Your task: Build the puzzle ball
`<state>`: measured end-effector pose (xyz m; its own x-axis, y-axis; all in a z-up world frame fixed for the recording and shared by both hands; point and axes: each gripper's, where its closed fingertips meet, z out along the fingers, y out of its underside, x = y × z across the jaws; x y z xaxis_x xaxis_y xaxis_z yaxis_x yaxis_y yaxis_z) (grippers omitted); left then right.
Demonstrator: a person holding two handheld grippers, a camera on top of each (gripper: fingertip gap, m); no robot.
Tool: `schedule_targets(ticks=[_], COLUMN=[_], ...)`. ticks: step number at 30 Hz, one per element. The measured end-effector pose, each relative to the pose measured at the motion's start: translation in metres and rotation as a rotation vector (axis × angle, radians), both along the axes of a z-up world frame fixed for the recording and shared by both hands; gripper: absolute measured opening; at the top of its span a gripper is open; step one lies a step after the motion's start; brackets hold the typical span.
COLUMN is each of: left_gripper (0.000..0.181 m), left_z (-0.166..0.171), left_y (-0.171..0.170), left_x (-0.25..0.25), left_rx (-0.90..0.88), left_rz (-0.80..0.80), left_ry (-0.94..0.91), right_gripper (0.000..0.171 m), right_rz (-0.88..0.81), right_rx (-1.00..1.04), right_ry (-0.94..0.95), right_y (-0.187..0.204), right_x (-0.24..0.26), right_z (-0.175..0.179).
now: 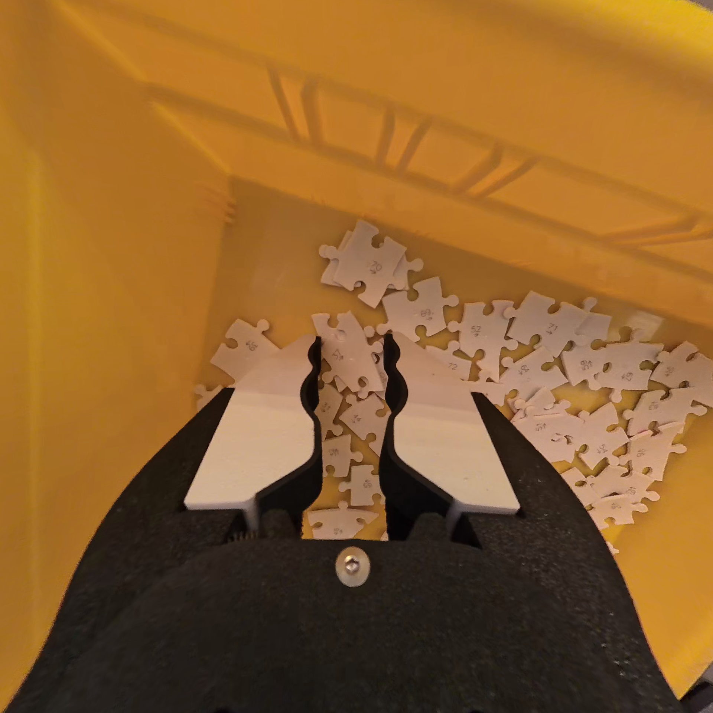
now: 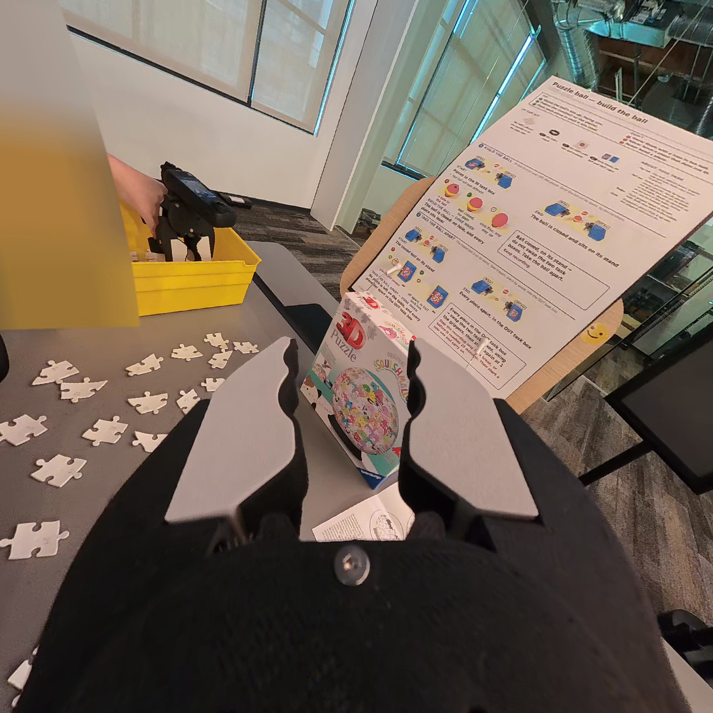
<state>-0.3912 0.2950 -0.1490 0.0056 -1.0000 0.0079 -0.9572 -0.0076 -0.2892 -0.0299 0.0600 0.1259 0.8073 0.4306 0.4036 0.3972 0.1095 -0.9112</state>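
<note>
Inside the yellow bin, the left tool is held slightly open and empty, with piled puzzle pieces just ahead of and below its tips. More pieces scattered on the counter beside the bin are only seen from the right tool, parted, nothing held.

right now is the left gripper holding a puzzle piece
No, the left gripper is open inside the yellow bin, its fingers apart above the loose pieces with nothing between them.
</note>
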Motion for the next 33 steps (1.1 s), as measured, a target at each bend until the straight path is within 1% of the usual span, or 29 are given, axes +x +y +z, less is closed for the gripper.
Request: schedule_targets(ticks=[2, 4, 11, 12, 13, 14, 17, 20, 24, 33], left_gripper=[0.029, 0.023, 0.02, 0.024, 0.035, 0.04, 0.04, 0.04, 0.03, 0.029], left_z=[0.002, 0.006, 0.02, 0.02, 0.019, 0.016, 0.009, 0.003, -0.001, 0.005], left_y=[0.0, 0.0, 0.004, 0.004, 0.004, 0.005, 0.006, 0.004, 0.003, 0.003], left_x=[0.0, 0.002, 0.007, 0.006, 0.004, 0.001, -0.004, -0.004, -0.003, 0.0], left_rx=[0.003, 0.005, 0.013, 0.012, 0.015, 0.025, 0.026, -0.007, -0.031, -0.021], left_rz=[0.0, -0.002, 0.017, 0.015, 0.009, -0.001, -0.008, -0.003, 0.003, 0.006], left_ry=[-0.008, -0.027, -0.075, -0.072, -0.058, -0.04, -0.014, -0.005, -0.004, -0.022], right_gripper=[0.055, 0.055, 0.055, 0.055, 0.055, 0.055, 0.055, 0.055, 0.054, 0.054], right_rz=[-0.001, -0.003, -0.007, -0.008, -0.009, -0.008, -0.006, -0.012, -0.007, -0.008], right_rx=[0.002, 0.003, -0.002, -0.004, -0.006, -0.01, -0.02, -0.03, -0.034, -0.049], right_ry=[0.0, 0.002, 0.003, 0.001, 0.0, 0.001, 0.001, -0.013, -0.02, -0.038], right_y=[0.0, -0.001, -0.001, -0.001, 0.0, 0.0, 0.001, 0.002, 0.002, 0.004], right_x=[0.0, 0.0, 0.002, 0.002, 0.002, 0.002, 0.002, 0.002, 0.0, -0.002], right_z=[0.0, 0.001, 0.001, 0.0, 0.0, -0.001, -0.003, -0.006, -0.007, -0.012])
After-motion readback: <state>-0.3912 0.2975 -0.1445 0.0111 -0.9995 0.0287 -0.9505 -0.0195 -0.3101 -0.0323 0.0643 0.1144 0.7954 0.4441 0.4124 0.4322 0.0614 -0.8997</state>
